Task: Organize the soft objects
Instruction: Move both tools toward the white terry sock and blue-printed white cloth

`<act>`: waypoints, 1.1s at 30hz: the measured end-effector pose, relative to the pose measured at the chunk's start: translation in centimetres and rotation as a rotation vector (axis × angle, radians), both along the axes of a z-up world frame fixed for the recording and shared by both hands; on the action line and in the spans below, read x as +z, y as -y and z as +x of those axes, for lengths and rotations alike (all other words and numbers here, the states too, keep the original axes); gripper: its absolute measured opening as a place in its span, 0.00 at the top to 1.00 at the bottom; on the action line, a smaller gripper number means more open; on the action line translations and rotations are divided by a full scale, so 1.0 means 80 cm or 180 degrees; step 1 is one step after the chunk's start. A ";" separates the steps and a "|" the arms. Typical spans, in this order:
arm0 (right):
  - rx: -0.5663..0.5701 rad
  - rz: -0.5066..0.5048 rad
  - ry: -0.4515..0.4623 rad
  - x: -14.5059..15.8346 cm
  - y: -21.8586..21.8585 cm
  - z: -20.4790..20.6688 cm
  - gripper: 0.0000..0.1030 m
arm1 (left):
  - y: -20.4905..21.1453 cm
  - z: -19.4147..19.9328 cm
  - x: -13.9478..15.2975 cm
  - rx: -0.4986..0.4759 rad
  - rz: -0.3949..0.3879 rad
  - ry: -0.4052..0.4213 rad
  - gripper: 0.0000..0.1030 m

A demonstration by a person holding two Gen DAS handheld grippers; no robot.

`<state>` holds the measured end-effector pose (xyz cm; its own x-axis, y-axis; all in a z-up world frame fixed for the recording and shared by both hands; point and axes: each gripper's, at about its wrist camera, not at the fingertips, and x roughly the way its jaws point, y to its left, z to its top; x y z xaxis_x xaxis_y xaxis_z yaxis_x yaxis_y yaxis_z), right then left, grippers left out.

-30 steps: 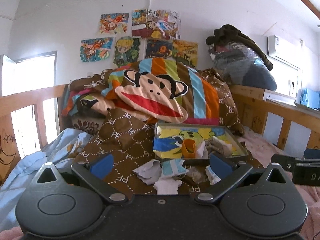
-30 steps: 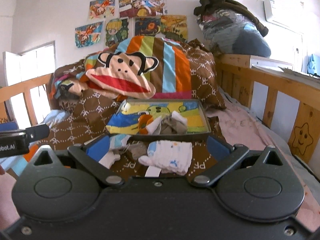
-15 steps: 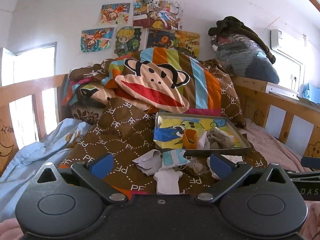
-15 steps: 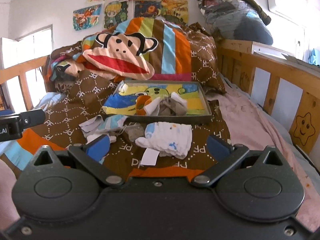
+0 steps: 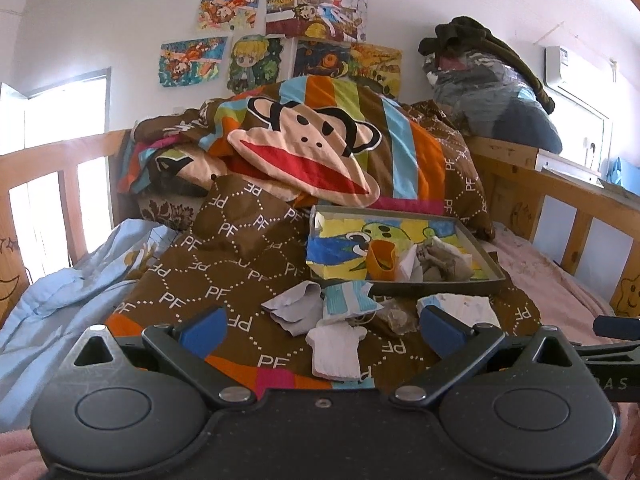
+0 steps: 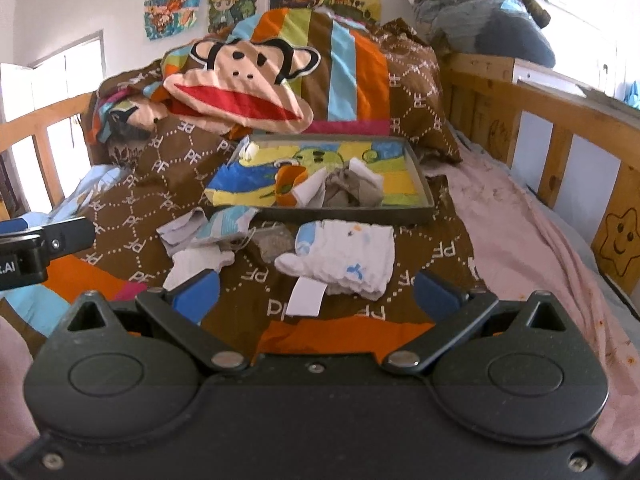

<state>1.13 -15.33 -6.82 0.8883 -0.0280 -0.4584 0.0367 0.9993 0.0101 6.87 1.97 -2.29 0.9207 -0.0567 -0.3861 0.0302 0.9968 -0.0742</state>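
Grippers on a child's bed, both with blue-padded fingers spread wide and holding nothing. The left gripper (image 5: 320, 328) hangs above a flat white sock (image 5: 335, 350) that lies on a brown quilt (image 5: 208, 276) printed with "PF". The right gripper (image 6: 318, 294) is over a white patterned sock pair (image 6: 340, 256) with a paper tag, which lies on the same quilt just in front of a tray (image 6: 348, 214).

Between the two spots sits a loose heap: a grey-white sock (image 5: 294, 308), a blue-striped one (image 5: 346, 300) and a brownish one (image 5: 394, 316), touching or overlapping each other. The left gripper's body shows at the left edge of the right wrist view, well apart from the heap.

The tray, shallow and grey, stands behind the heap on the quilt. It is lined with a bright cartoon sheet (image 6: 256, 178) whose near left corner hangs over the rim. Inside, near the front wall, lie an orange sock (image 6: 290, 184), a white piece and a crumpled beige bundle (image 6: 352, 190).

Behind the tray rises a striped monkey-face pillow (image 6: 240, 80). Wooden rails (image 6: 560, 132) line the bed, a pink sheet (image 6: 512, 224) runs along the right side, and cartoon posters (image 5: 280, 36) hang on the wall.
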 end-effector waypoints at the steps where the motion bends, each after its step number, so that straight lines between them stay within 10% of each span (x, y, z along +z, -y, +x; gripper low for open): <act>1: 0.0001 -0.0002 -0.0024 -0.003 -0.001 0.002 0.00 | 0.000 0.001 -0.001 -0.0003 -0.0002 -0.0015 0.01; 33: 0.0128 -0.0036 -0.0373 -0.043 -0.007 0.056 0.00 | -0.001 0.035 -0.028 -0.0013 -0.0133 -0.0391 0.01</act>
<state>5.59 -14.76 -10.22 0.8291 0.0008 -0.5591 -0.0032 1.0000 -0.0032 9.70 2.06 -4.51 0.8663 -0.0789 -0.4933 0.0225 0.9926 -0.1192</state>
